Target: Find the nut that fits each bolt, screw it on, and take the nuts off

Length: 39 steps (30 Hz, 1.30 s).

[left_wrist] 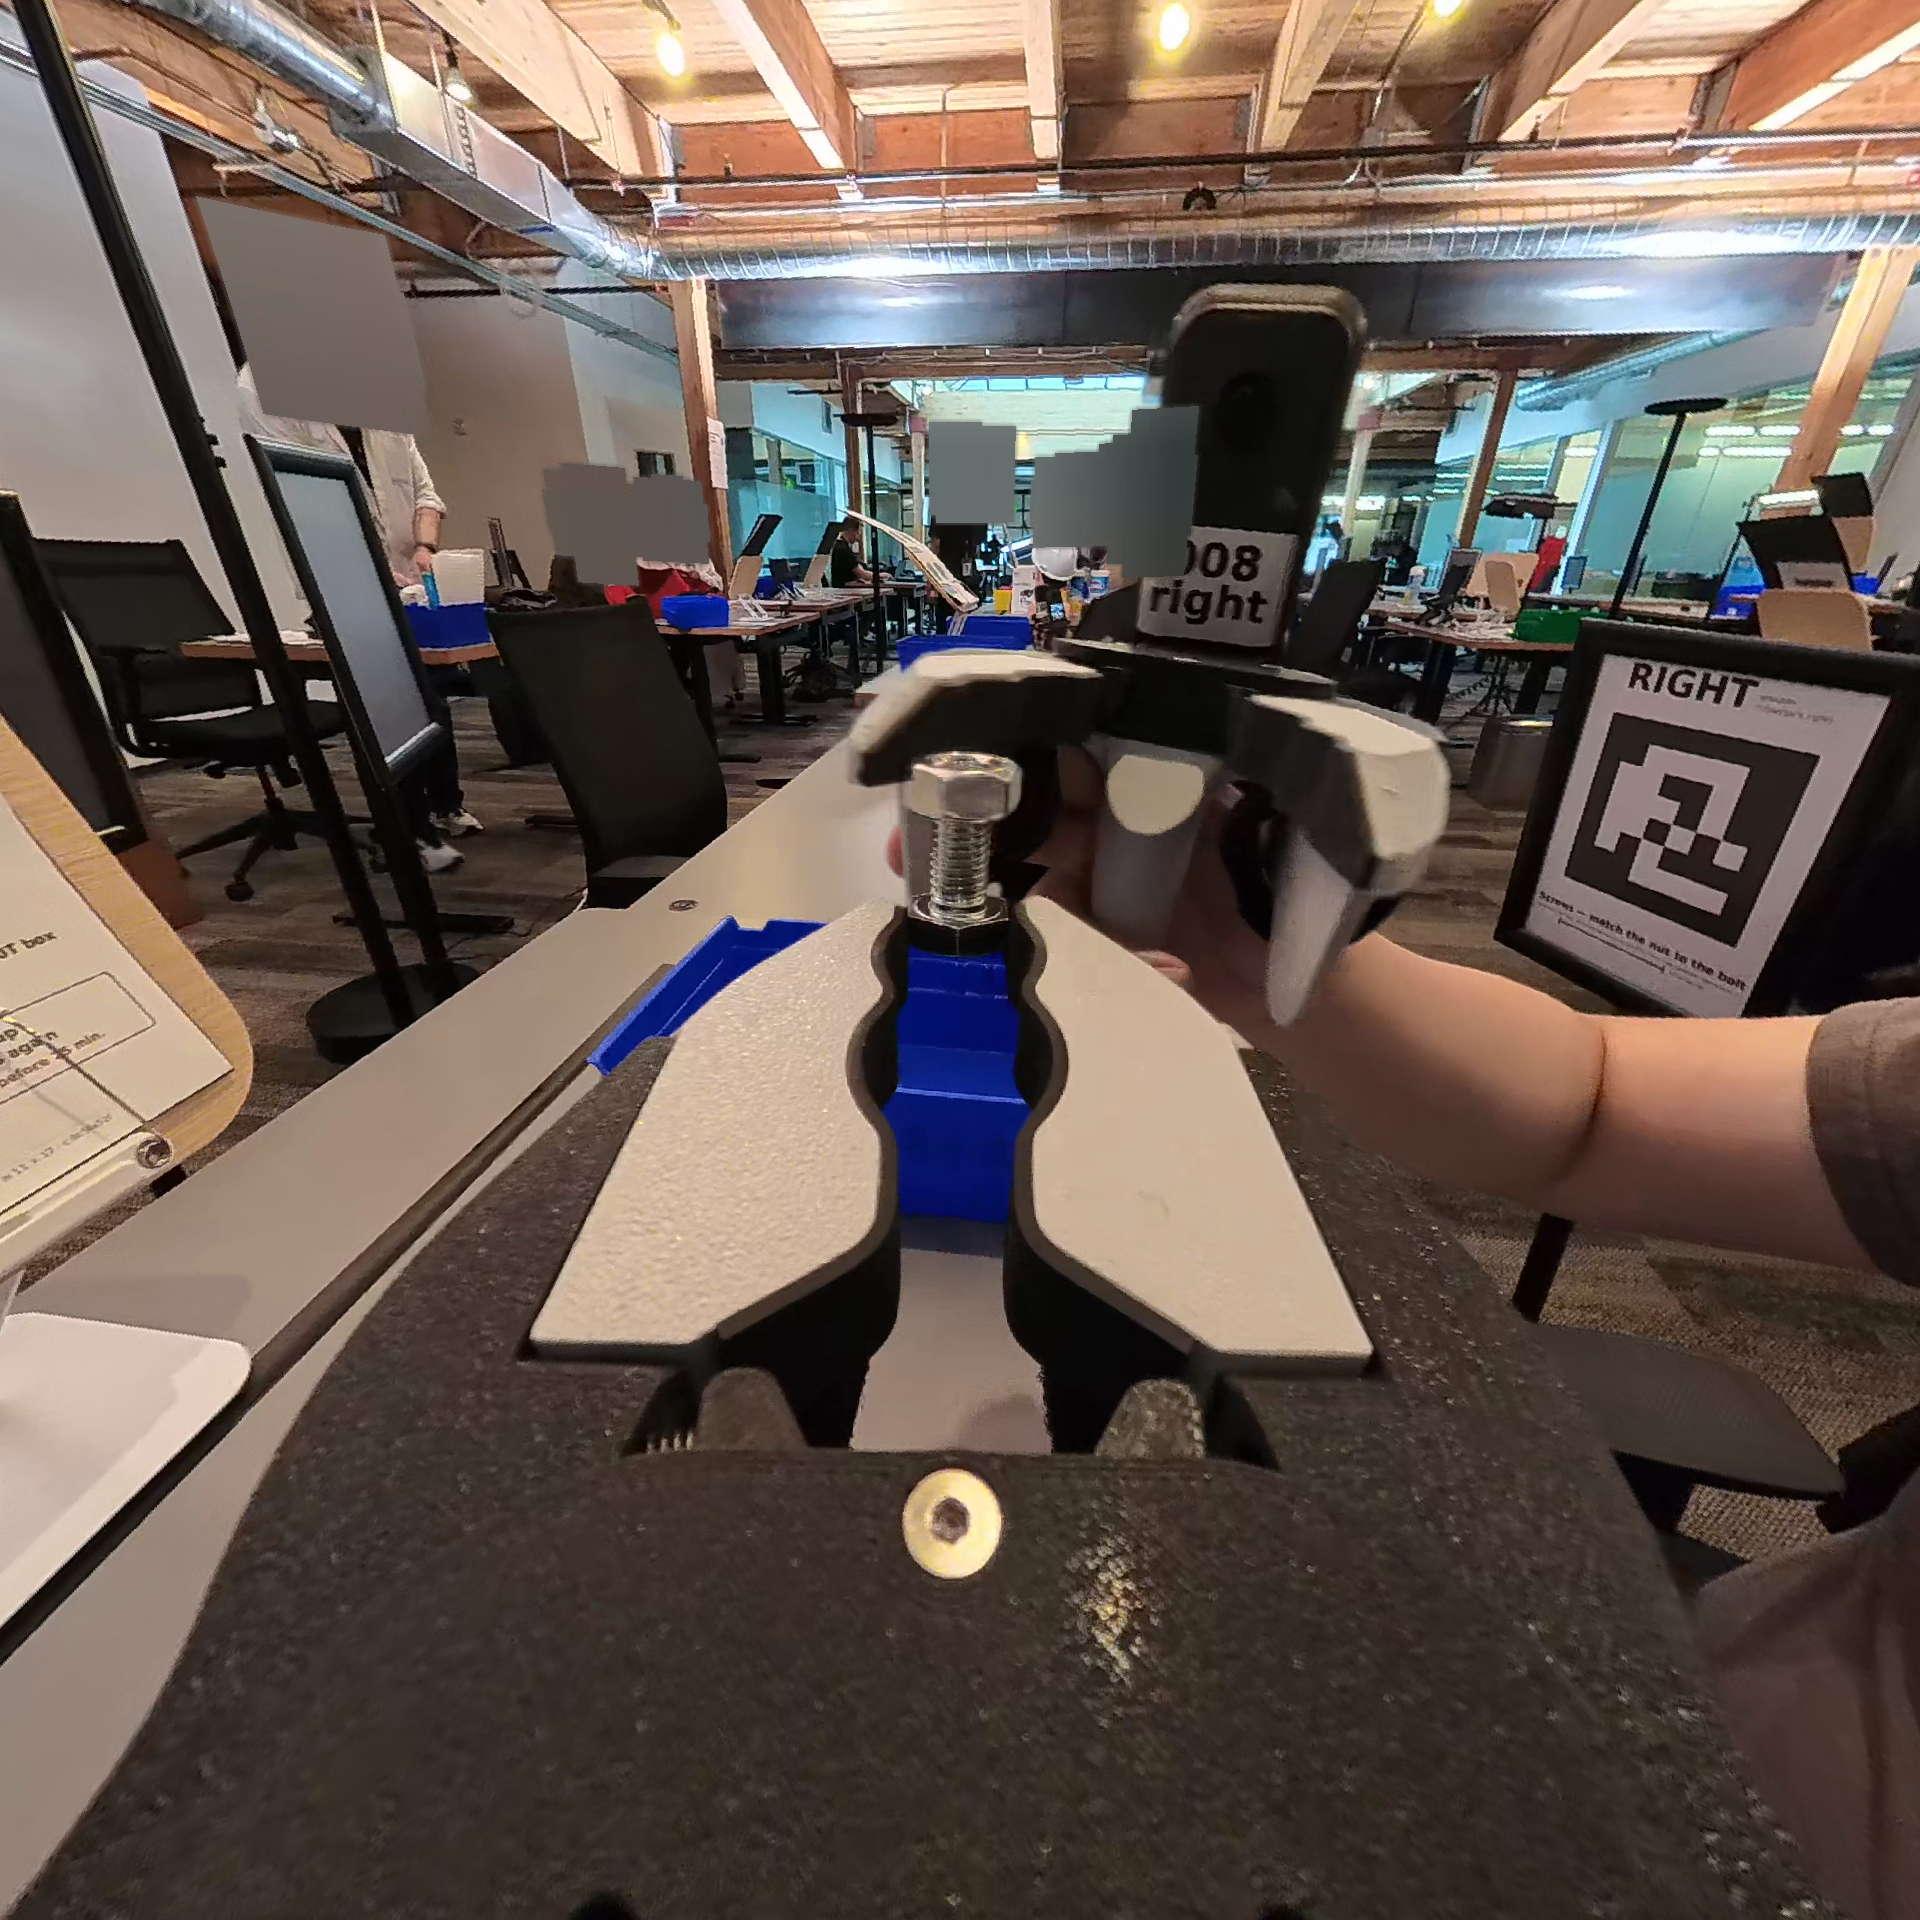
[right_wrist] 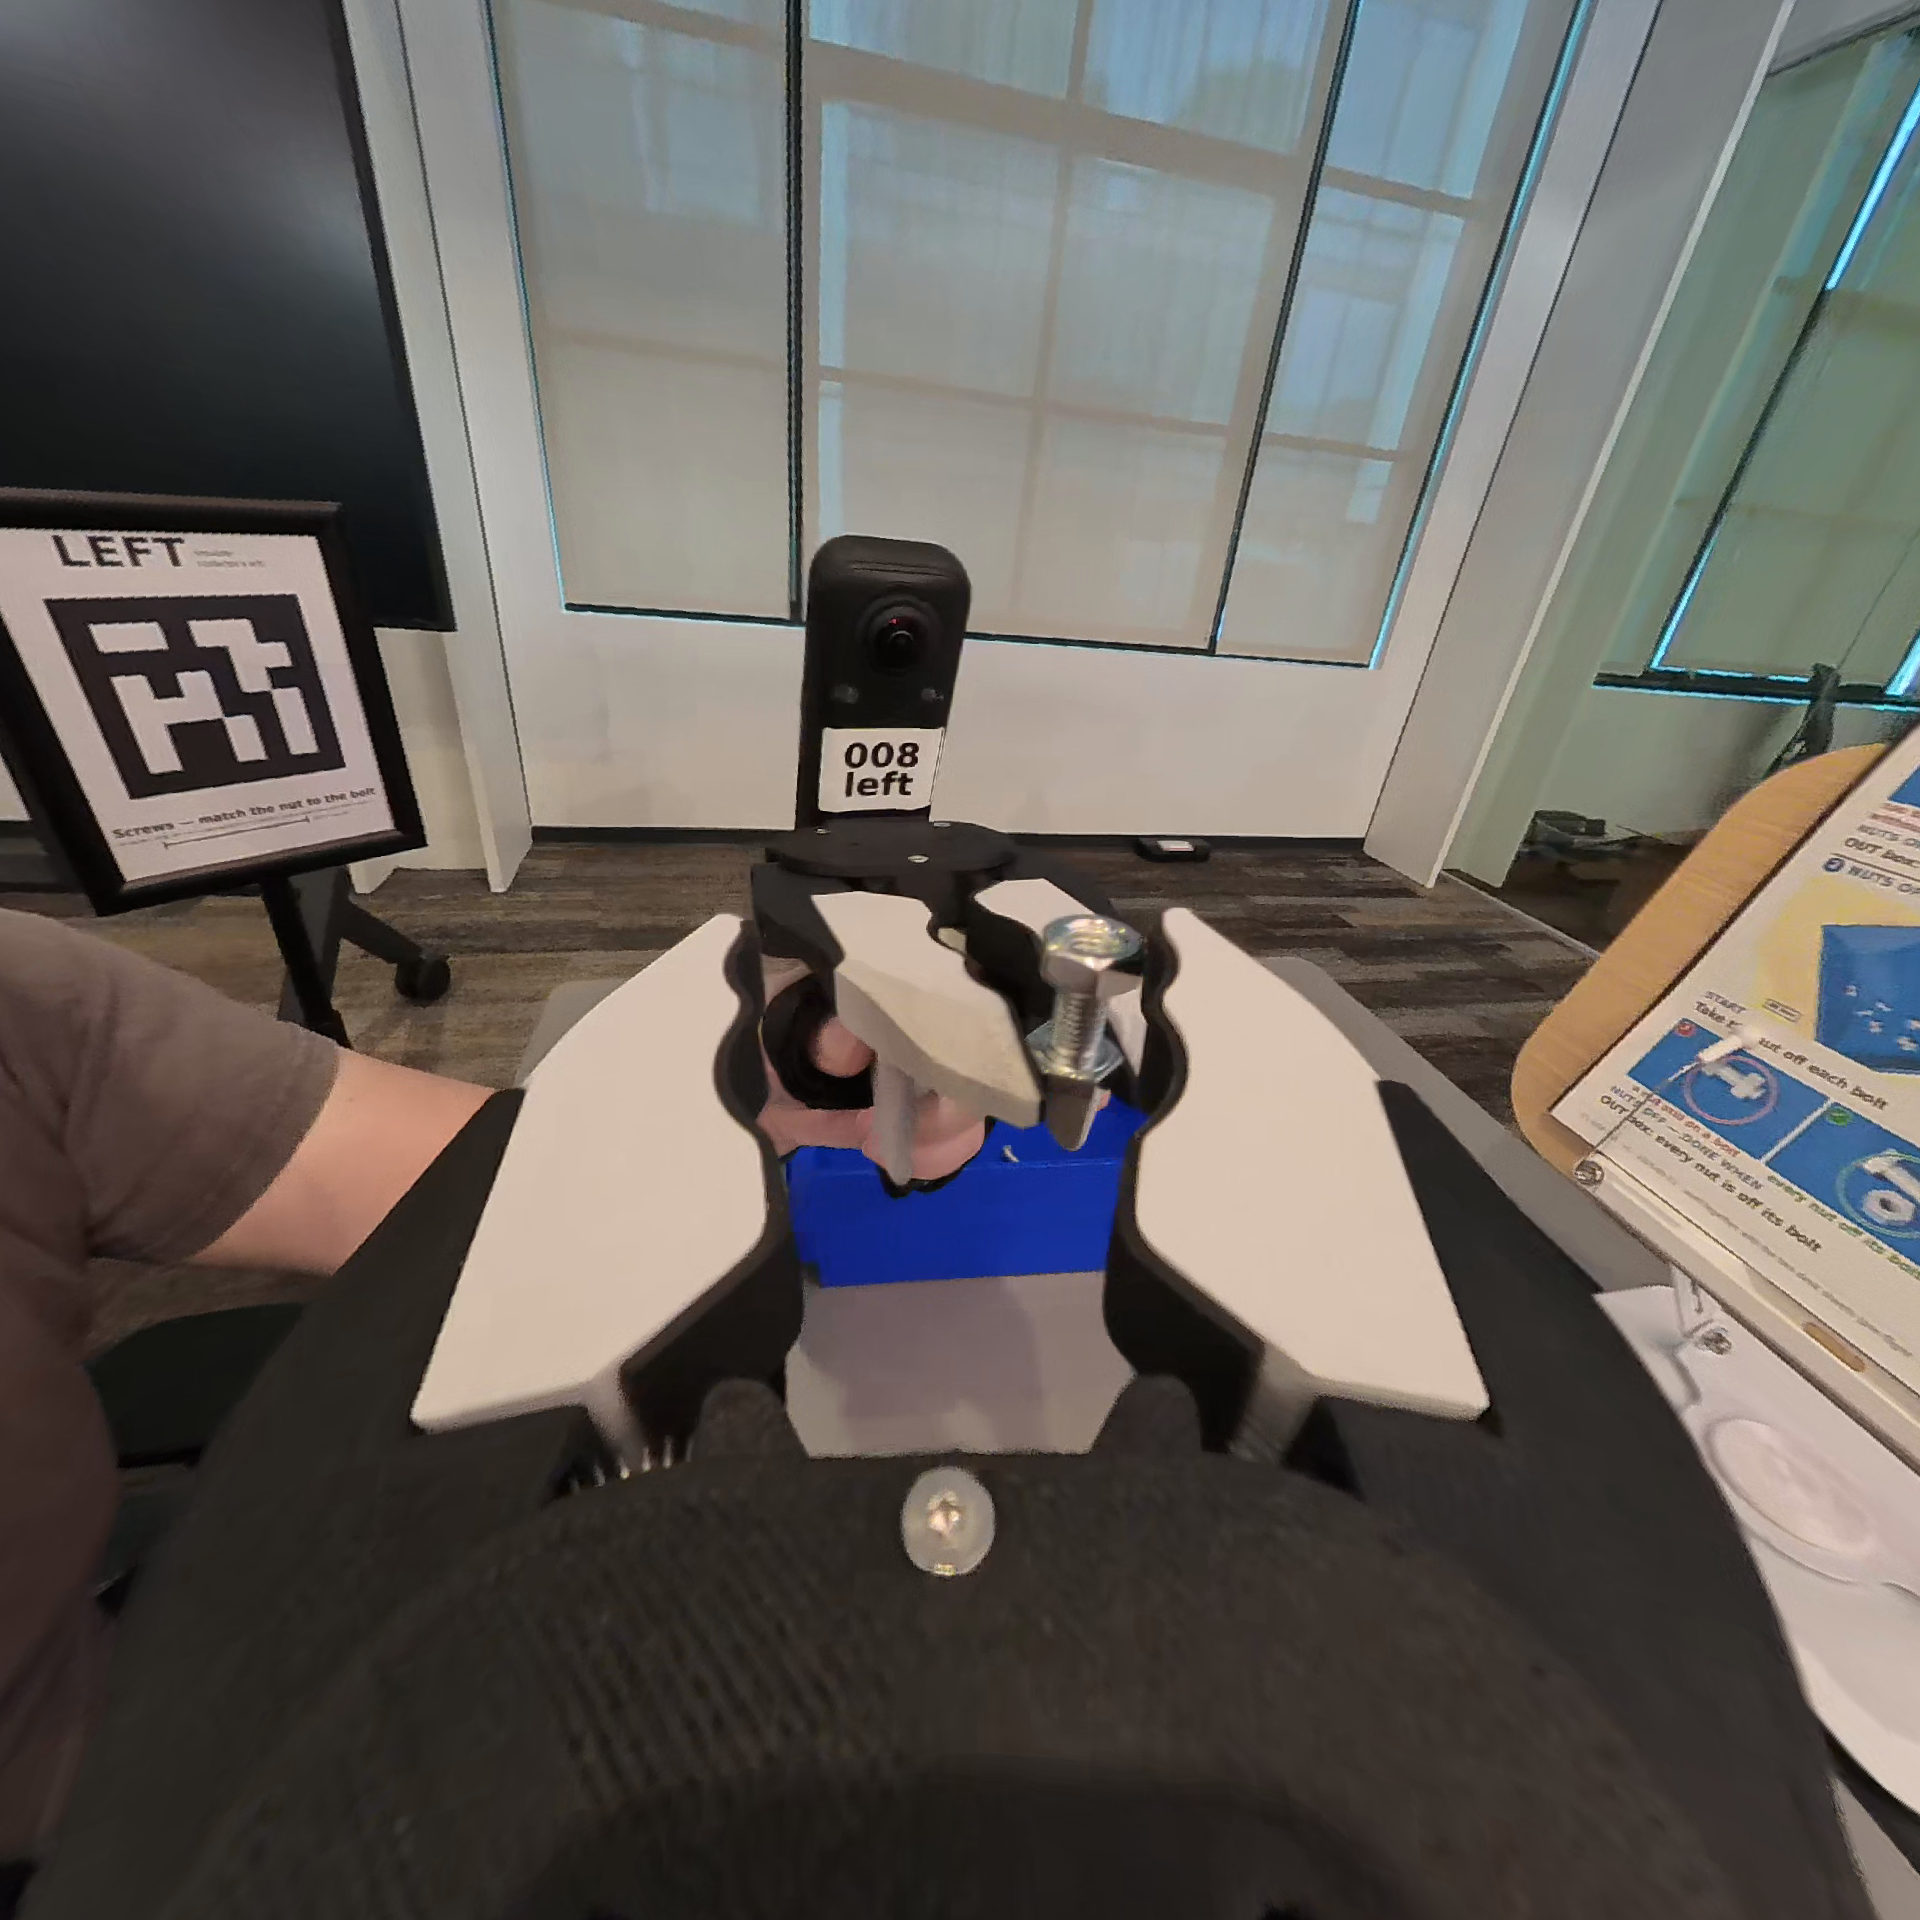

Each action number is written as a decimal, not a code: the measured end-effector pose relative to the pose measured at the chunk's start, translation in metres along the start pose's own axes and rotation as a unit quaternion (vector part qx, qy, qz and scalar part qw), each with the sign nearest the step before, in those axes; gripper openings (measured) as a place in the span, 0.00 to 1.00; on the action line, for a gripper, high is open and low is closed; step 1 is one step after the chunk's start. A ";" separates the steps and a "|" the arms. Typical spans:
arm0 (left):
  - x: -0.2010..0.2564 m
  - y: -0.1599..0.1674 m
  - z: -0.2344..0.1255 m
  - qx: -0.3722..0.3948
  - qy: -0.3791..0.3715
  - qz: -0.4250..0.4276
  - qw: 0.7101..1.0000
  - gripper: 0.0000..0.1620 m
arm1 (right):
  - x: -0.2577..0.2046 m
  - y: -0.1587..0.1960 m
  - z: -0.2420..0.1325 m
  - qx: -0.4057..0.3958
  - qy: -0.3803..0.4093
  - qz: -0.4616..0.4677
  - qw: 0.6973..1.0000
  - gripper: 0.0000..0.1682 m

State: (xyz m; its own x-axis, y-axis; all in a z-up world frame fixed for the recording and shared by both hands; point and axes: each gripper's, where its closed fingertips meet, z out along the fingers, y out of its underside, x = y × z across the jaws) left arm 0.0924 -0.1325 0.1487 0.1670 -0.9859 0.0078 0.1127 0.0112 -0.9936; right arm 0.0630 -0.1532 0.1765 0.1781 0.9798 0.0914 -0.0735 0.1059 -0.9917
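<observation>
A silver hex bolt stands upright, head on top, above a blue bin. A nut sits low on its thread. My left gripper is shut on that nut. My right gripper faces it with its jaws wide open, one finger right at the bolt head. In the right wrist view the bolt and nut are held by the left gripper, close to my right gripper's right finger, over the bin.
A grey table carries the bin. A framed marker sign stands to the right, another to the left. An instruction board leans at the table's edge beside a white tray. Office chairs and desks lie beyond.
</observation>
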 end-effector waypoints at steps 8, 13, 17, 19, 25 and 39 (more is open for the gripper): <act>-0.003 -0.001 -0.002 0.005 0.001 -0.009 1.000 0.11 | -0.002 -0.003 -0.014 0.013 0.031 -0.011 0.999 0.44; 0.007 0.003 0.004 -0.006 0.011 0.002 1.000 0.11 | 0.000 0.001 0.004 0.000 0.018 -0.010 1.000 0.46; 0.001 0.000 0.001 0.002 0.004 -0.007 1.000 0.11 | -0.004 0.002 0.003 -0.006 0.025 -0.018 1.000 0.48; -0.003 -0.002 -0.002 0.005 -0.002 -0.008 1.000 0.11 | -0.007 0.002 -0.006 -0.008 0.033 -0.019 0.999 0.47; 0.006 -0.003 0.000 0.009 0.020 -0.012 1.000 0.11 | -0.003 -0.002 -0.012 -0.001 0.042 -0.014 0.999 0.46; 0.000 -0.006 -0.005 0.011 0.010 -0.016 1.000 0.11 | -0.013 0.001 -0.024 -0.032 0.062 -0.061 0.996 0.44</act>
State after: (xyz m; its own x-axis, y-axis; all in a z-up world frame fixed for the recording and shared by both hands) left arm 0.0870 -0.1335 0.1540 0.1424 -0.9891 0.0379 0.1402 -0.0178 -0.9900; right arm 0.0842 -0.1696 0.1723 0.3023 0.9314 0.2027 0.0189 0.2068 -0.9782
